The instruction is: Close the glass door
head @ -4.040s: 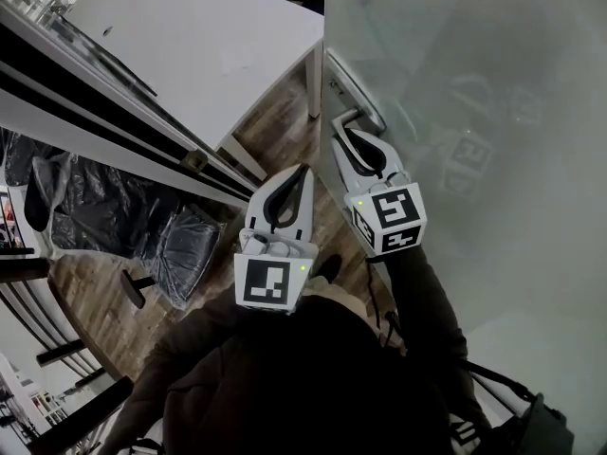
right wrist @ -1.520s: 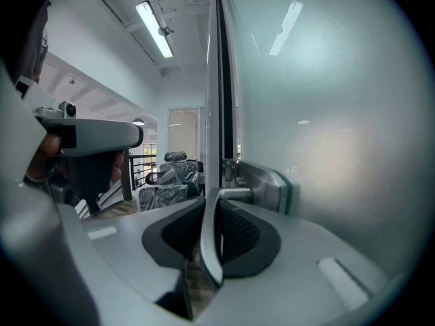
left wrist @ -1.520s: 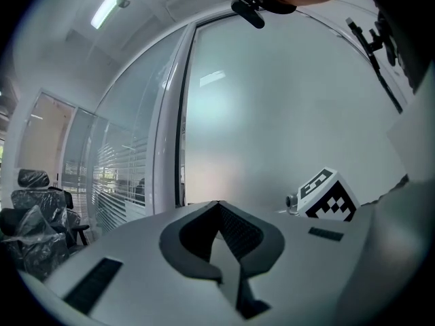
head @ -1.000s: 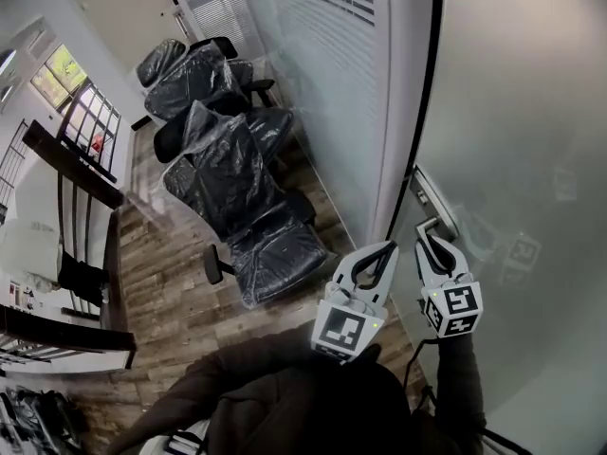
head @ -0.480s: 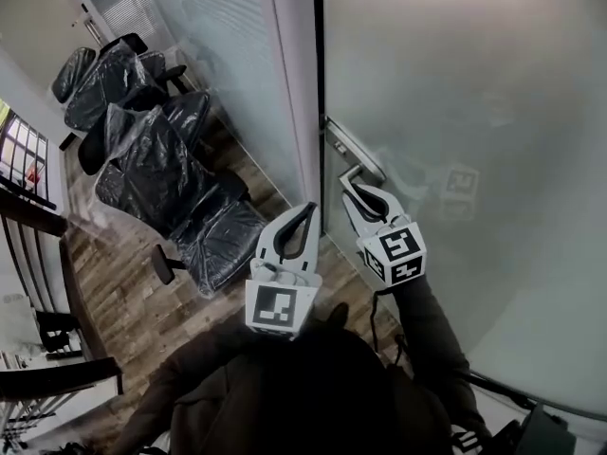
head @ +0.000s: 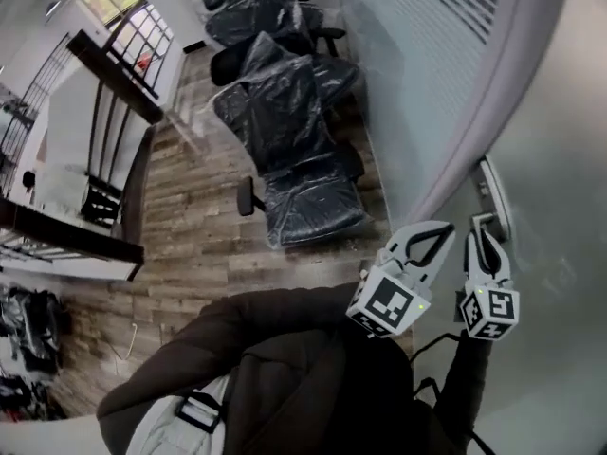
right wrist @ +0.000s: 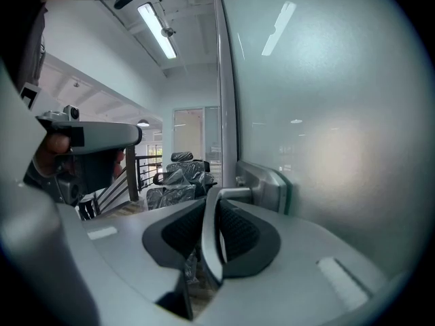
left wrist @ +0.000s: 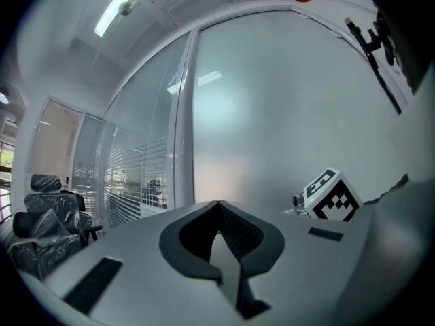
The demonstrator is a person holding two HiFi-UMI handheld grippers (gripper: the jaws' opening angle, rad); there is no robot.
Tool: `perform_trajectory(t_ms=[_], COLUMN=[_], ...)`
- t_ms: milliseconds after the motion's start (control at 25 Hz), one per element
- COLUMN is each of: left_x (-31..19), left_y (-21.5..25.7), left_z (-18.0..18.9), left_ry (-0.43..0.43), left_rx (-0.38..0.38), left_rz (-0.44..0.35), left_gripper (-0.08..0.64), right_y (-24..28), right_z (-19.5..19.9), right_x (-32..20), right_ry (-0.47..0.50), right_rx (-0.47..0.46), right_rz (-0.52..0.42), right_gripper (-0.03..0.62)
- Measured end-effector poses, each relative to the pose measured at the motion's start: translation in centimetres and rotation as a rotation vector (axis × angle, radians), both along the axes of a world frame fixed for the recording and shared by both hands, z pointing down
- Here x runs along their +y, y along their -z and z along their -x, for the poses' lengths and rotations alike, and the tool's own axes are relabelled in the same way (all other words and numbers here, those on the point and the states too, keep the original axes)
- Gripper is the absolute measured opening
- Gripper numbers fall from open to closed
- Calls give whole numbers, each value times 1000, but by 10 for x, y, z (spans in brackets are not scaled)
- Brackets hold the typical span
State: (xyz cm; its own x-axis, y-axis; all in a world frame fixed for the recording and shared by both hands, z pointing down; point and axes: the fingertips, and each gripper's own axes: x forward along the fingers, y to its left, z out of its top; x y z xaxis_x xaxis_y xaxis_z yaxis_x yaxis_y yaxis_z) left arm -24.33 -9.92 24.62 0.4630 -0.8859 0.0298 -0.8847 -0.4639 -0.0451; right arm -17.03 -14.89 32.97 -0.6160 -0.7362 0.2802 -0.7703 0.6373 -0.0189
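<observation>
Your right gripper (right wrist: pixel 216 206) pinches the lever handle (right wrist: pixel 233 193) of the glass door (right wrist: pixel 333 114), on your right. The door edge is seemingly near the frame. Left gripper (left wrist: pixel 217 205): jaws pressed together, empty, beside the right one.

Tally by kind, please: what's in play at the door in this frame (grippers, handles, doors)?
Grippers: 2 (left gripper shut and empty, right gripper shut on the door handle)
Door handles: 1
Glass door: 1
Total: 4
</observation>
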Motion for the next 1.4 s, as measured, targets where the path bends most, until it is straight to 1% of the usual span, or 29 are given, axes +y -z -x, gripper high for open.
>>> perform_trajectory(t_ms=[80, 200, 320, 400, 480, 560, 600, 680, 800, 920, 1000, 1080, 1120, 1200, 1280, 1320, 1400], left_x=[1, 6, 7, 8, 5, -1, -3, -5, -5, -11, -13, -15, -16, -13, -4, 0, 3], left_y=[-5, -21, -31, -36, -40, -42, -43, -45, -49, -58, -64, -64, -61, -54, -51, -49, -38], left_z=[15, 36, 61, 79, 92, 101, 102, 101, 93, 89, 91, 83, 77, 62, 47, 40, 31], left_ry=[32, 52, 108, 150, 178, 196, 198, 191, 155, 120, 121, 106, 89, 45, -3, -23, -37], left_rx=[15, 19, 21, 23, 27, 32, 35, 38, 39, 37, 51, 71, 74, 75, 80, 93, 150], left_rz=[-4, -8, -9, 7, 18, 22, 22, 21, 15, -2, 7, 24, 26, 17, 4, -3, -12], left_gripper=[-3, -3, -3, -3, -3, -3, -3, -3, -3, -3, -3, -3, -3, -3, -3, -3, -3], right_y=[-8, -23, -29, -30, -28, -20, -13, 0, 2, 4, 18, 39, 49, 61, 62, 61, 62], right_z=[7, 8, 13, 17, 20, 22, 24, 26, 24, 33, 43, 43, 40, 34, 25, 20, 14], right_x=[-1, 1, 2, 3, 3, 3, 5, 10, 13, 18, 23, 28, 31, 43, 60, 66, 70], right_ry=[9, -8, -2, 3, 1, 6, 15, 32, 25, 41, 81, 89, 80, 52, 6, -23, -61], right_rx=[-10, -29, -30, -7, 44, 87, 95, 86, 56, 52, 10, -66, -104, -156, -177, -183, -206], right_rz=[0, -4, -11, -20, -43, -94, -124, -160, -162, -226, -252, -242, -235, -225, -224, -226, -226], right_gripper=[64, 64, 64, 64, 64, 64, 64, 52, 52, 51, 51, 51, 46, 2, 2, 2, 2])
